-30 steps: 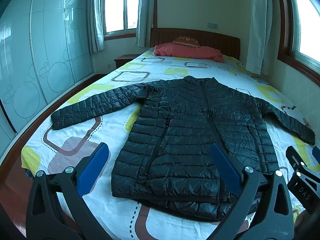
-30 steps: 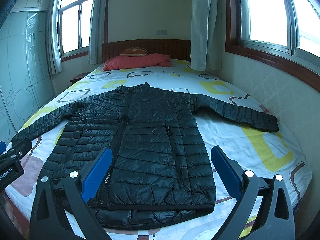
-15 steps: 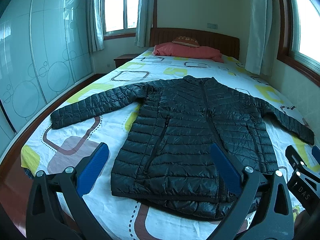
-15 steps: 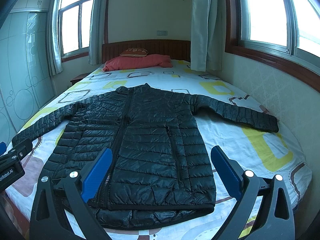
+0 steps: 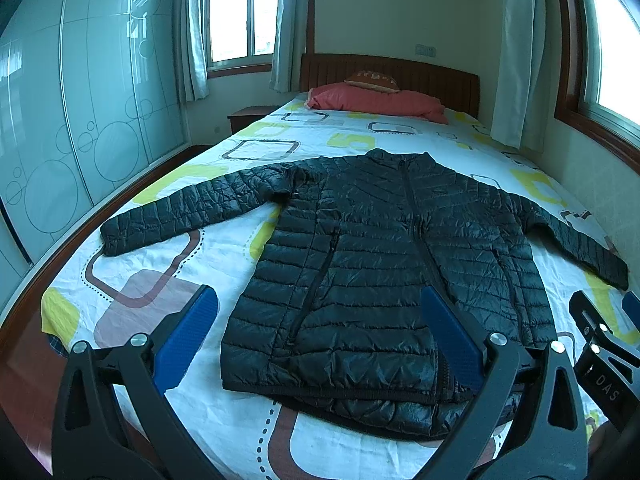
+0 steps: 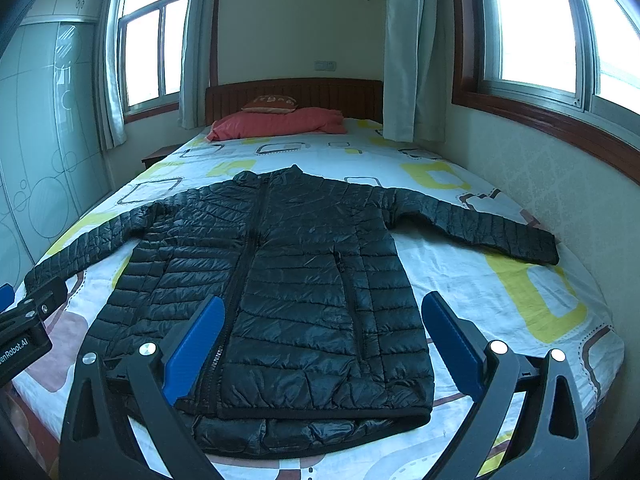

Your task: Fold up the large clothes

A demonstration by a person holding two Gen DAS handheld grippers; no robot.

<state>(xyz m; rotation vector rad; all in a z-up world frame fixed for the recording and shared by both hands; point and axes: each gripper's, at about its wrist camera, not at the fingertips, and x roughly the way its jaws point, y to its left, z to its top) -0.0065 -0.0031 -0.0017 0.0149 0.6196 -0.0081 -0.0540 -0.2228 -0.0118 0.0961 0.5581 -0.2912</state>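
A black quilted puffer jacket [image 5: 384,264] [image 6: 288,280] lies flat on the bed, front up, zipped, both sleeves spread out to the sides, hem toward me. My left gripper [image 5: 320,340] hovers open above the hem's left half, nothing between its blue pads [image 5: 186,334]. My right gripper [image 6: 320,340] hovers open above the hem's right half, also holding nothing. The right gripper's body [image 5: 604,356] shows at the right edge of the left wrist view, and the left gripper's body [image 6: 24,320] shows at the left edge of the right wrist view.
The bed sheet [image 5: 168,268] is white with yellow and brown squares. A red pillow [image 5: 376,102] and a wooden headboard [image 6: 292,94] are at the far end. A glass wardrobe [image 5: 72,120] stands to the left, a wall with windows [image 6: 540,152] to the right, a nightstand [image 5: 248,116] far left.
Both views have drifted very slightly; the jacket lies as before and both grippers stay open.
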